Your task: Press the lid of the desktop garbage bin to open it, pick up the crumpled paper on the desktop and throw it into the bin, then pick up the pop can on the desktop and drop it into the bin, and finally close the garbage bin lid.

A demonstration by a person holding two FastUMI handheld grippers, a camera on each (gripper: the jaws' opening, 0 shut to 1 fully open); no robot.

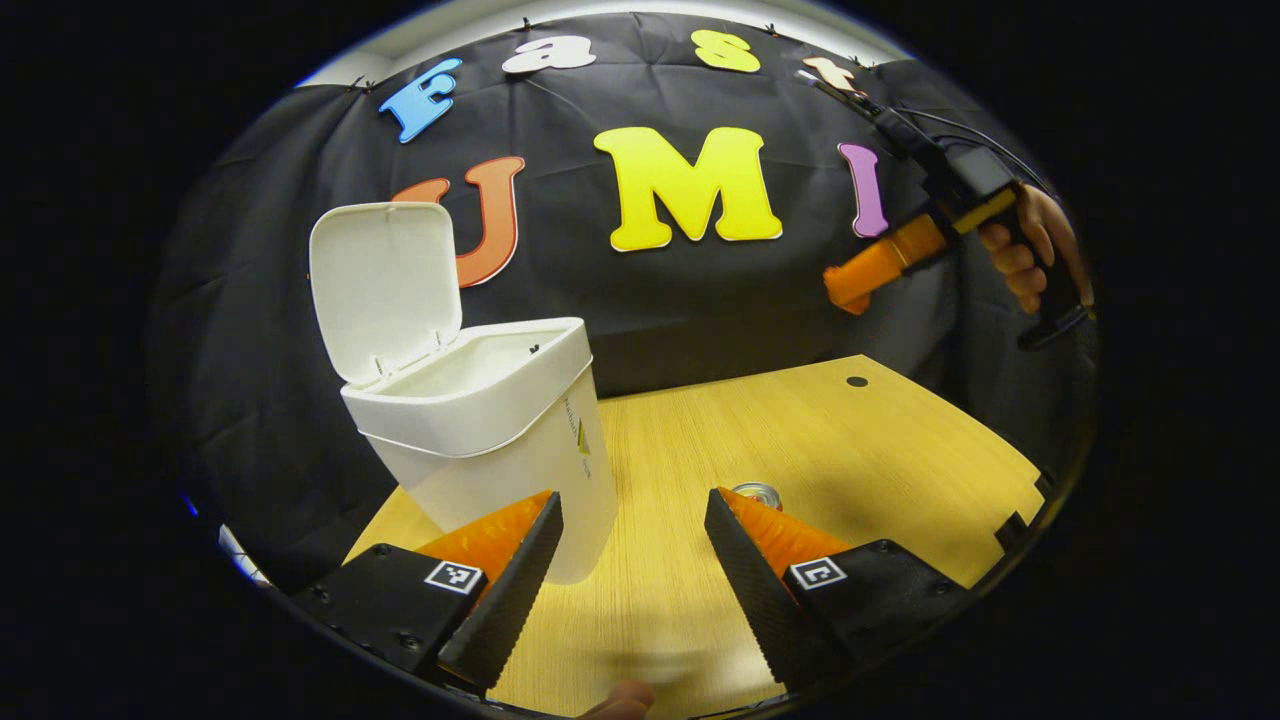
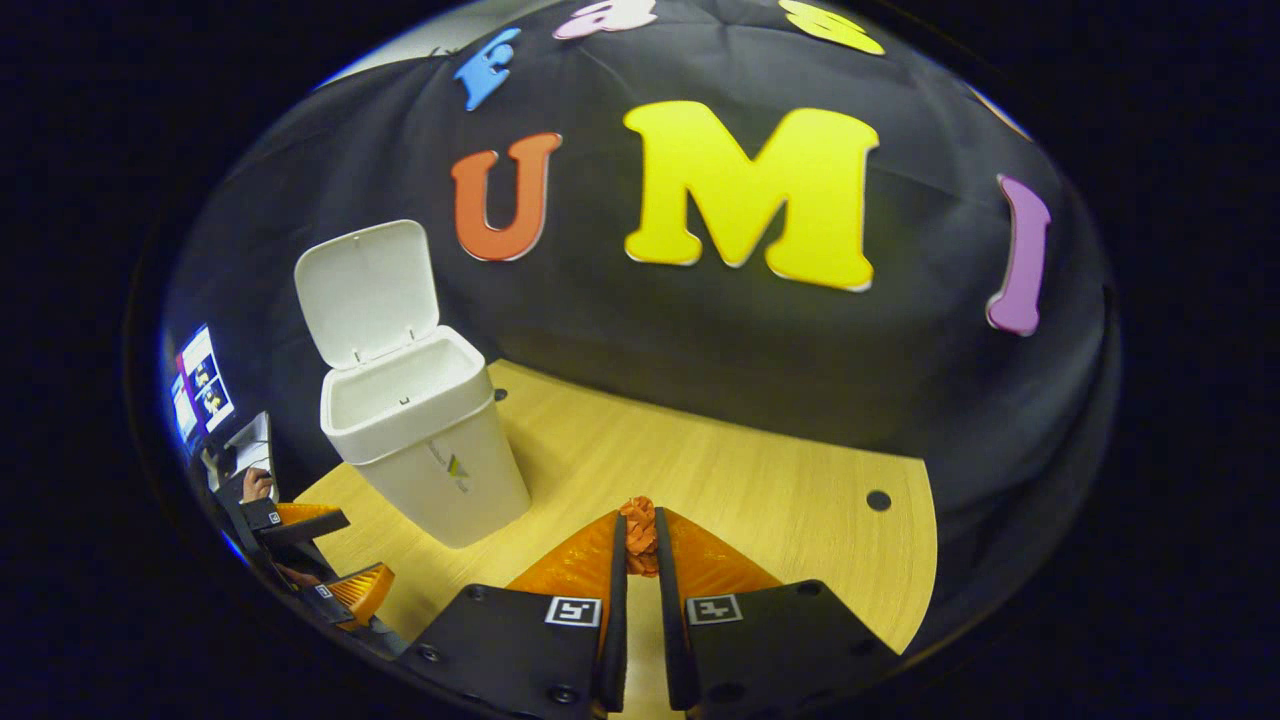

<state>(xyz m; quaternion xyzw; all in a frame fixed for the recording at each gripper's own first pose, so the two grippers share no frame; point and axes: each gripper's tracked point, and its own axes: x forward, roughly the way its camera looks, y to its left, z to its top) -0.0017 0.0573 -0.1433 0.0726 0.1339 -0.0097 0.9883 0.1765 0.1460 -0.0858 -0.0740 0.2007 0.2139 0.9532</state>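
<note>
- Right claw [image 2: 641,545] clamped on the crumpled paper [image 2: 638,535], held above the desk [image 2: 760,480].
- Left claw [image 1: 632,540] spread wide, gripping nothing; we see the pop can [image 1: 757,493] on the desk just beyond it.
- Bin [image 2: 415,440] upright on the desk, lid [image 2: 367,290] up.

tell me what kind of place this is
Probably a staged recording booth, not a home: a black cloth wall hangs behind a bare light wooden desktop holding a white plastic bin with its lid up, and lit monitors stand at the side.
</note>
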